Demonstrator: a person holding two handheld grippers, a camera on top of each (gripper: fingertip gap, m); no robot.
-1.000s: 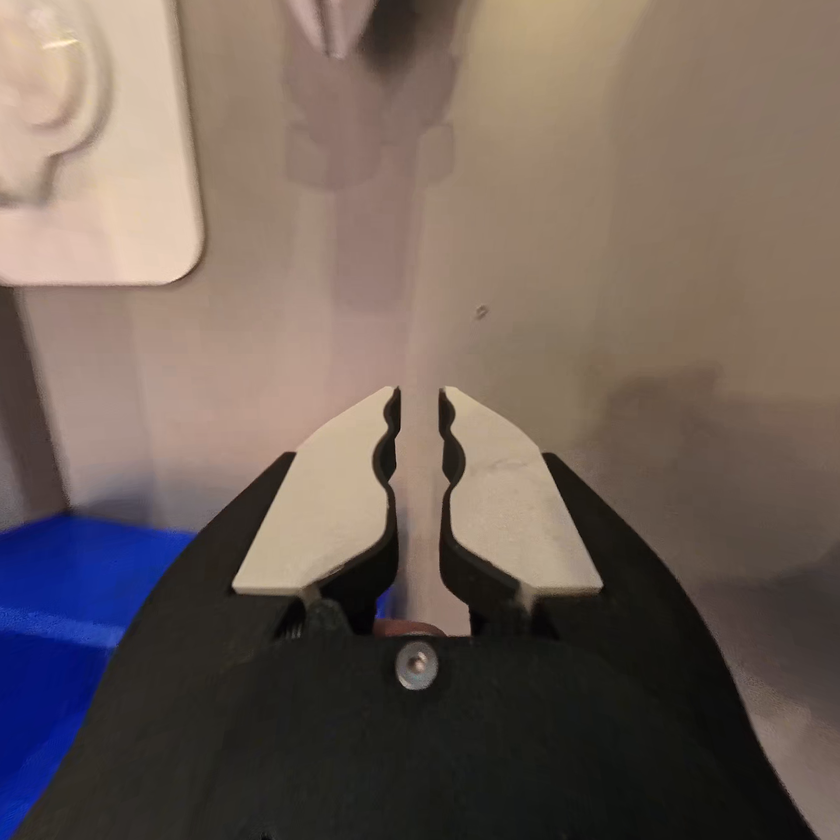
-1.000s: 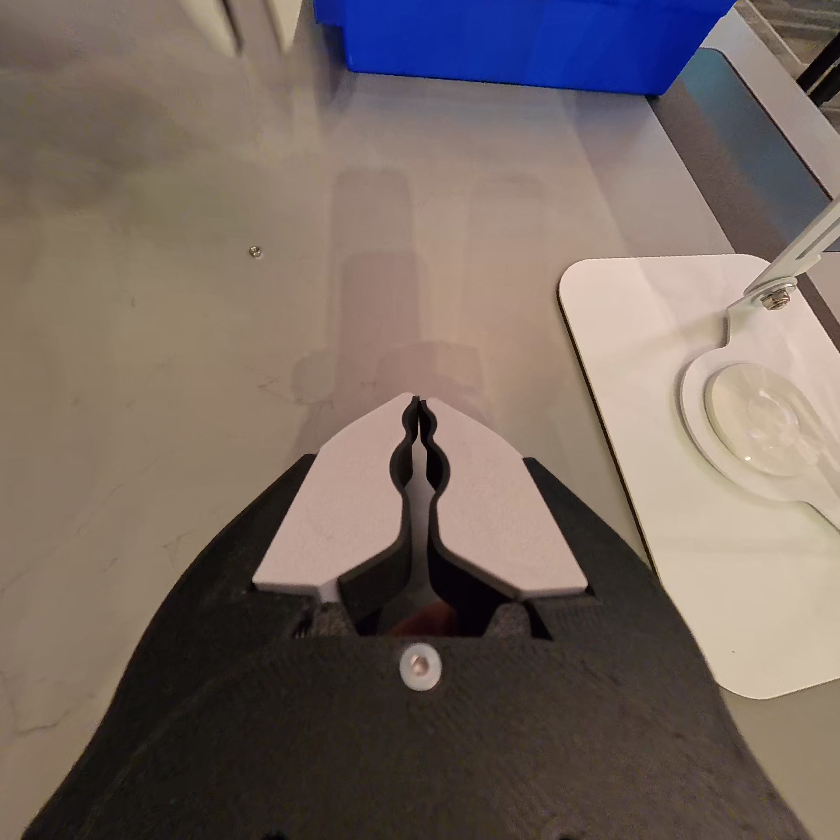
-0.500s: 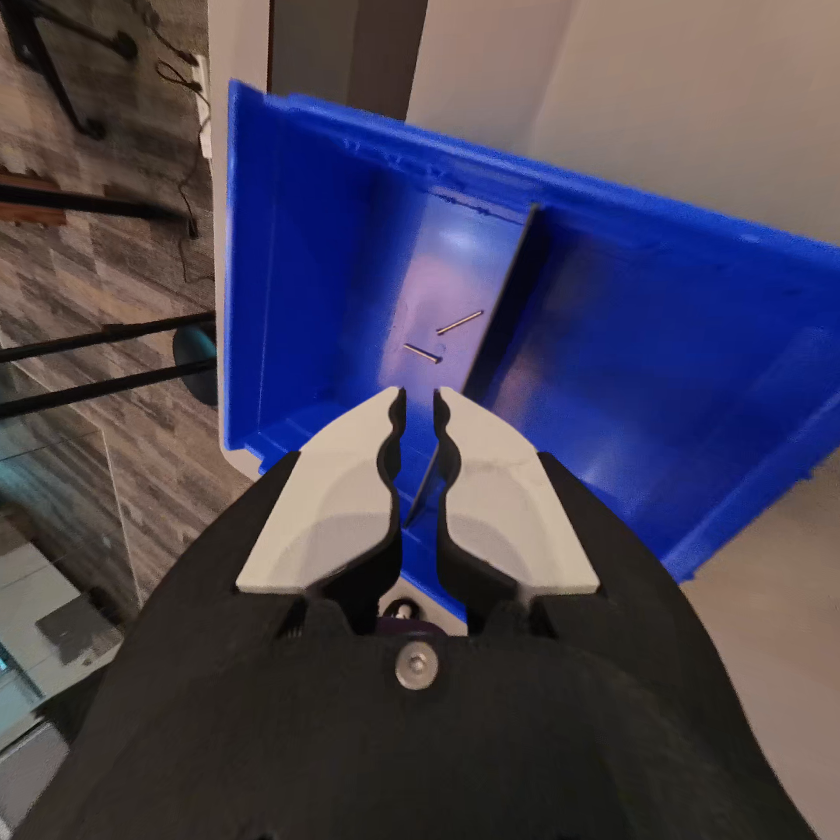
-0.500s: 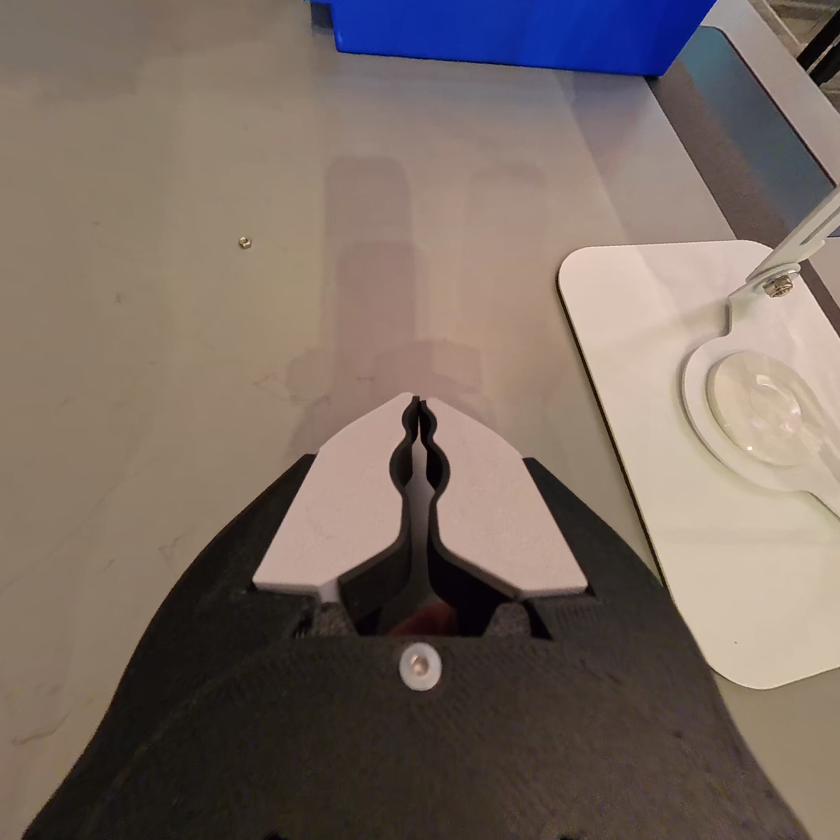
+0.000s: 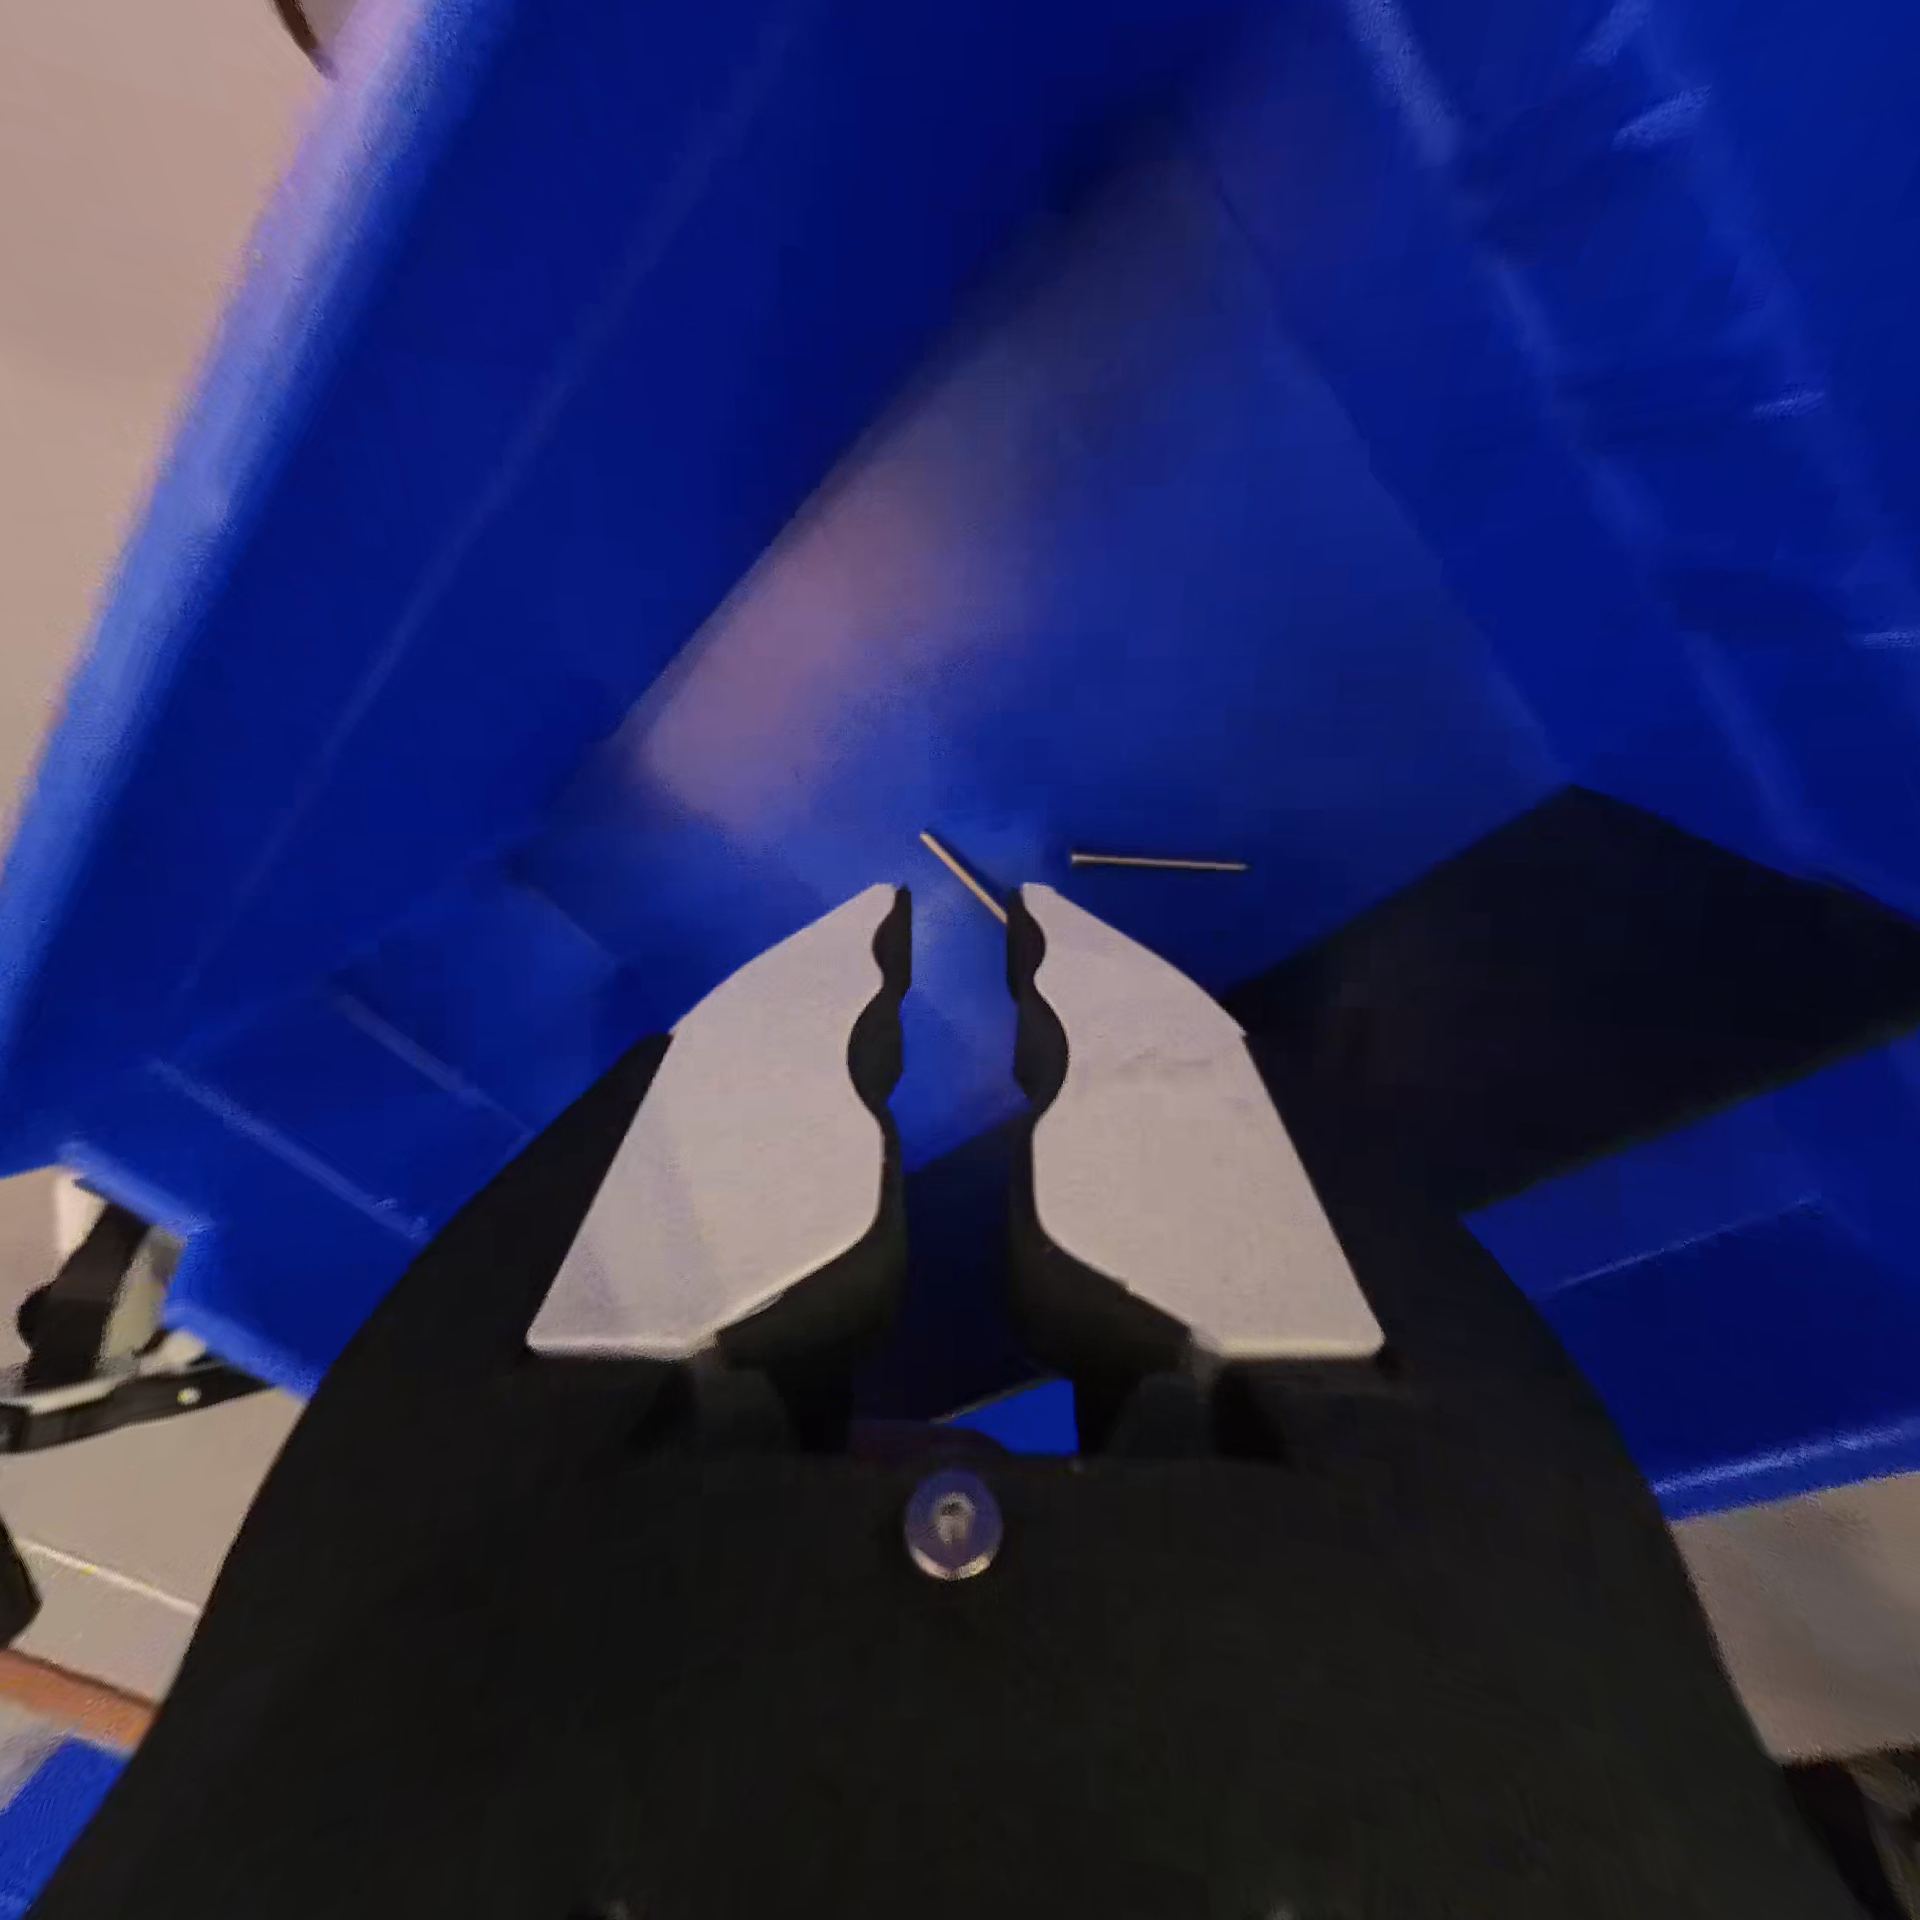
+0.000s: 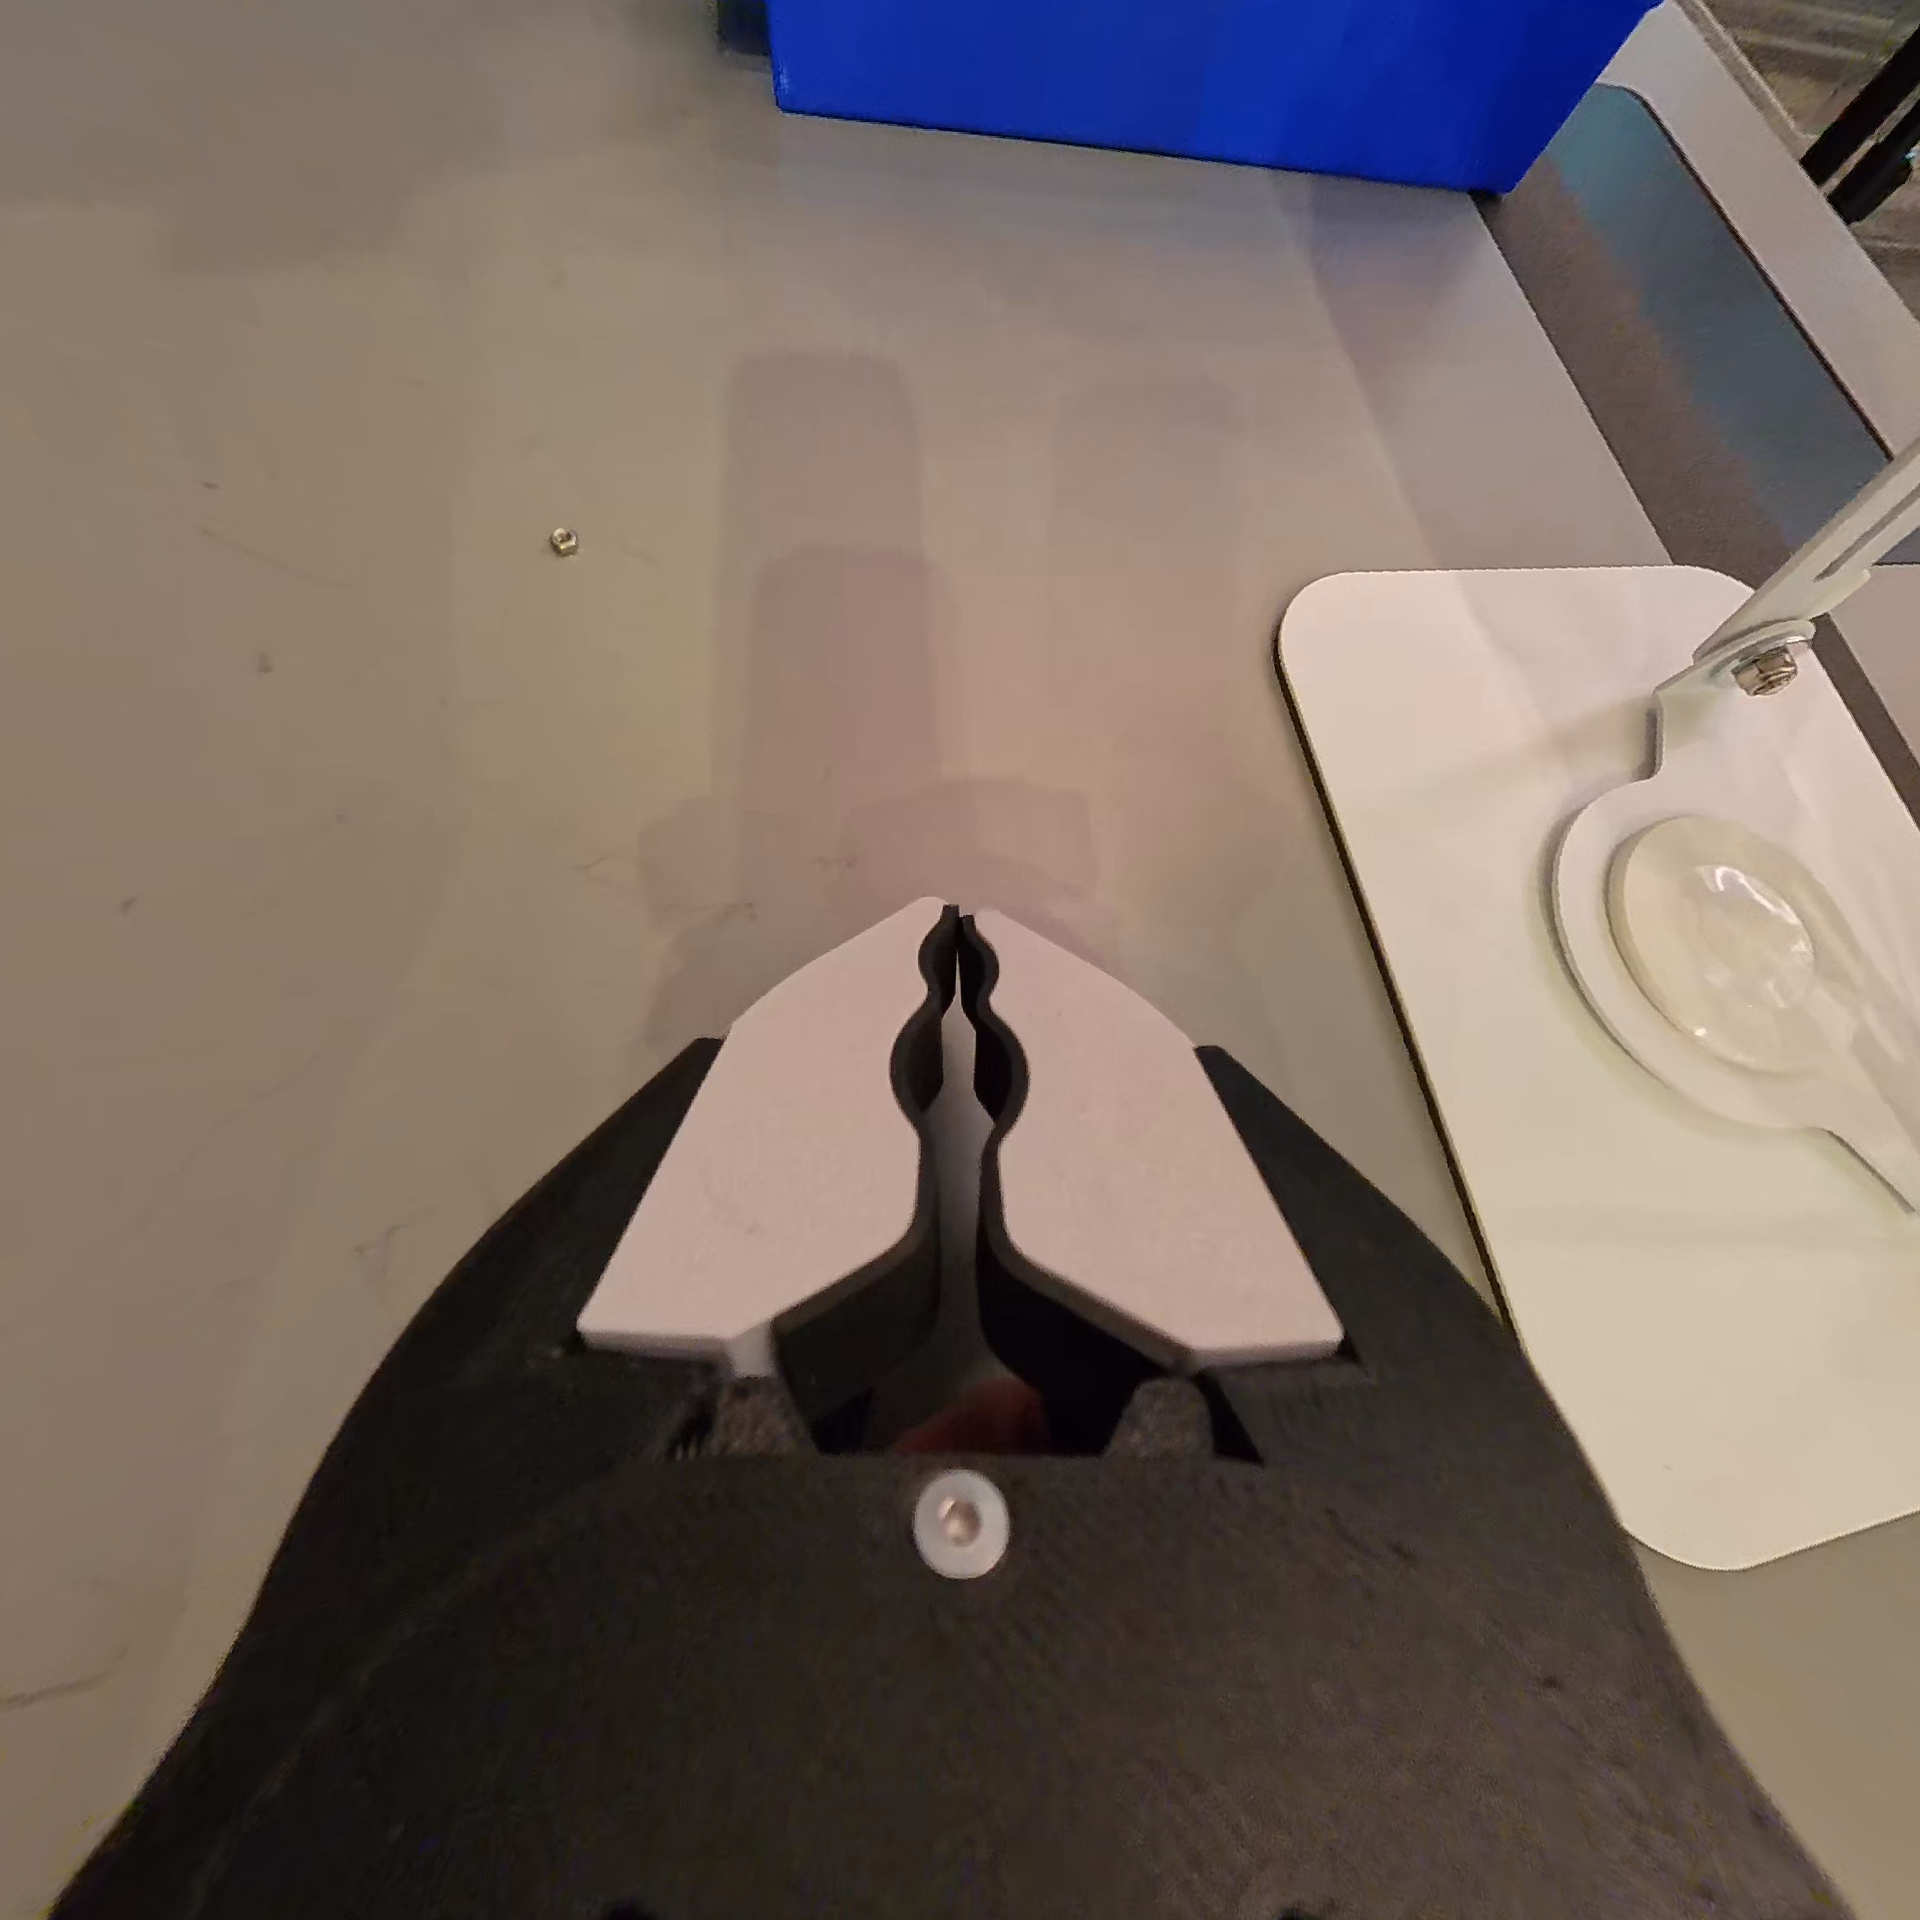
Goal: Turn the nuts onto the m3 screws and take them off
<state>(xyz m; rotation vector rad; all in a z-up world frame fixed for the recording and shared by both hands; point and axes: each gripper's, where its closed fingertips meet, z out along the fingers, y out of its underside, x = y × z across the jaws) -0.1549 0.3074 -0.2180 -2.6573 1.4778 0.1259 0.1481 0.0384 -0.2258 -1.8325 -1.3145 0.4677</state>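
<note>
In the left wrist view two thin metal screws lie on the floor of a blue bin point(image 5: 416, 623): one screw point(image 5: 961, 876) slants just beyond my left gripper's tips, the other screw point(image 5: 1158, 862) lies level to its right. My left gripper point(image 5: 958, 894) is open and empty, inside the bin, just short of the slanted screw. In the right wrist view my right gripper point(image 6: 956, 914) is shut and empty above the grey table. A small nut point(image 6: 564, 540) lies on the table far to its left.
A dark divider point(image 5: 1558, 987) splits the bin to the right of the screws. In the right wrist view the blue bin point(image 6: 1143, 73) stands at the table's far edge. A white stand base point(image 6: 1455, 935) with a clear lens point(image 6: 1714, 945) sits to the right. From my right tips it is roughly 12 centimetres to the small nut point(image 6: 564, 540); from my left, 35 centimetres.
My left gripper has swung from the table over to the blue bin and gone down into it, close to the screws. My right gripper has stayed shut and drifted slightly.
</note>
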